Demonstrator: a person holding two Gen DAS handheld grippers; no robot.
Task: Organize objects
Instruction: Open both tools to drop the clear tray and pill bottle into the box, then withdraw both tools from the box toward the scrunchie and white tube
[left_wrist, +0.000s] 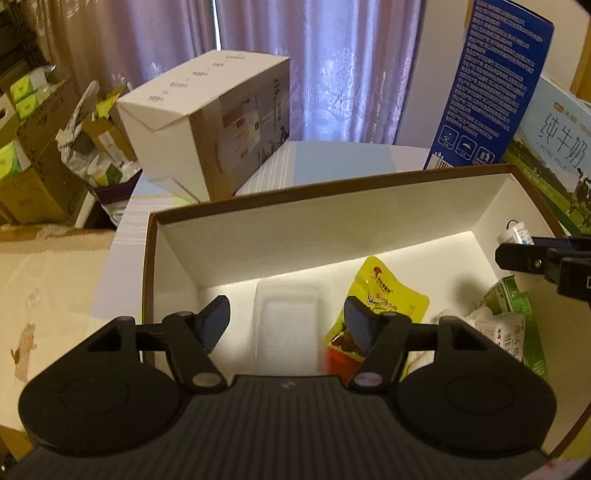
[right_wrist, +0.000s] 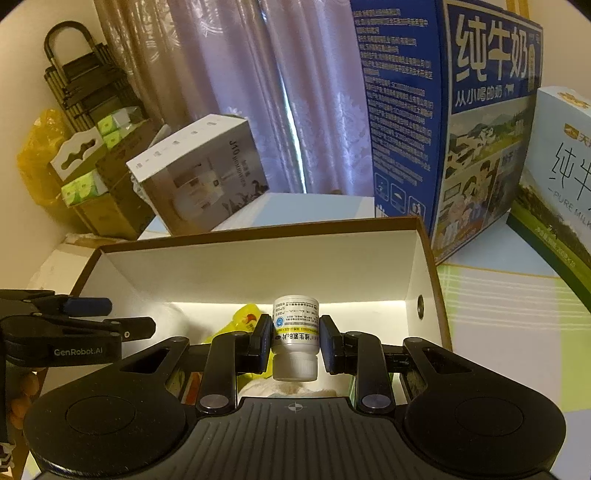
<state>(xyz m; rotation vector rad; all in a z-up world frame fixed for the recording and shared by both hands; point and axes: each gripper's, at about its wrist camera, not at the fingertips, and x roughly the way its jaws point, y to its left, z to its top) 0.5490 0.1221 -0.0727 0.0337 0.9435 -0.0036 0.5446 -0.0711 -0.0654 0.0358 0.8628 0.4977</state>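
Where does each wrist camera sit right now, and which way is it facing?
Left wrist: on the left gripper, looking down into the open box at the clear tray and yellow pouch; own fingers apart, empty.
Right wrist: on the right gripper, over the same box, facing the curtain; its fingers clamp a white bottle, cap toward the camera.
Shared: box, pouch, the white carton, blue milk carton, and each other's gripper.

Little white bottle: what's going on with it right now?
Right gripper shut on white bottle, above open box. Left gripper open, empty. Yellow packet lies below.
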